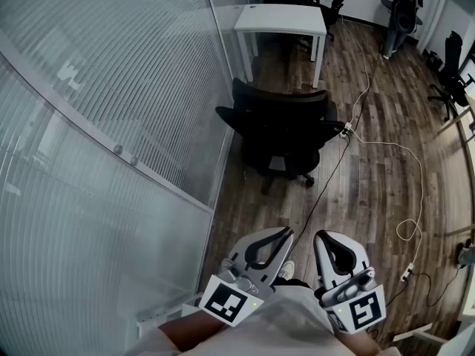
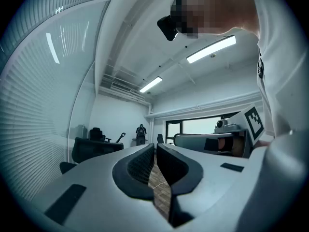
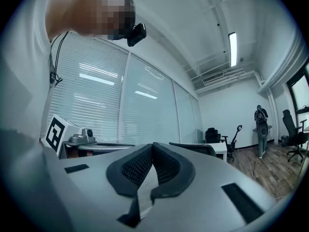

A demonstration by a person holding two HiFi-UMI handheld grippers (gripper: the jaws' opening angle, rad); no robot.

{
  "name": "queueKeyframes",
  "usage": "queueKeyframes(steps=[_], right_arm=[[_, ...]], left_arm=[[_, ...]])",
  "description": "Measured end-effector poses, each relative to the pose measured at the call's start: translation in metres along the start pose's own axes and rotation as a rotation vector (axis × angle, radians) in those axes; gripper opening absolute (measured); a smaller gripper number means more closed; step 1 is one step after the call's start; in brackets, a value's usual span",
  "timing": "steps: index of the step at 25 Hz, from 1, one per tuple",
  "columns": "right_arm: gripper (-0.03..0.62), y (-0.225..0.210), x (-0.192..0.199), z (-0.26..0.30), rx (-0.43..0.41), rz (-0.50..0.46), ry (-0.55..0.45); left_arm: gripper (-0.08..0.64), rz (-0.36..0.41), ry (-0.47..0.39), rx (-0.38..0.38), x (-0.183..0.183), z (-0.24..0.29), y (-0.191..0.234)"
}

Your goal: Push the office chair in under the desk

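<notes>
left gripper [image 1: 283, 235] & right gripper [image 1: 322, 239] both shut, nothing held, level near the body. chair [image 1: 286, 128] stands on the floor apart from the desk [image 1: 282, 19], not under it yet. best approach: walk up, set shut tips on the backrest centre, push straight. no containers in view.

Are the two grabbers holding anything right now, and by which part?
Nothing is held. The left gripper and the right gripper are both shut and empty; the office chair stands ahead, untouched.
</notes>
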State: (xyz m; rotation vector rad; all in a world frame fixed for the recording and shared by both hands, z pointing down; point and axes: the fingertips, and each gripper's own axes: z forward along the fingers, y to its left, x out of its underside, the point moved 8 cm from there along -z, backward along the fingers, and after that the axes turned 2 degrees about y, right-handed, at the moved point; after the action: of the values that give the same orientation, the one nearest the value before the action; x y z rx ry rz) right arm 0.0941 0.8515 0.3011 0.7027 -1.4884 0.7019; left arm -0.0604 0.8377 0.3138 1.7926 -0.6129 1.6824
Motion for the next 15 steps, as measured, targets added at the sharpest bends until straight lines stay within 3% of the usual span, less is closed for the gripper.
queueKeyframes(steps=[15], right_arm=[[0.031,-0.036,-0.001,-0.007,-0.058,0.027,-0.002]], left_arm=[[0.041,0.017,0.002,-0.031,0.002,0.041,-0.020]])
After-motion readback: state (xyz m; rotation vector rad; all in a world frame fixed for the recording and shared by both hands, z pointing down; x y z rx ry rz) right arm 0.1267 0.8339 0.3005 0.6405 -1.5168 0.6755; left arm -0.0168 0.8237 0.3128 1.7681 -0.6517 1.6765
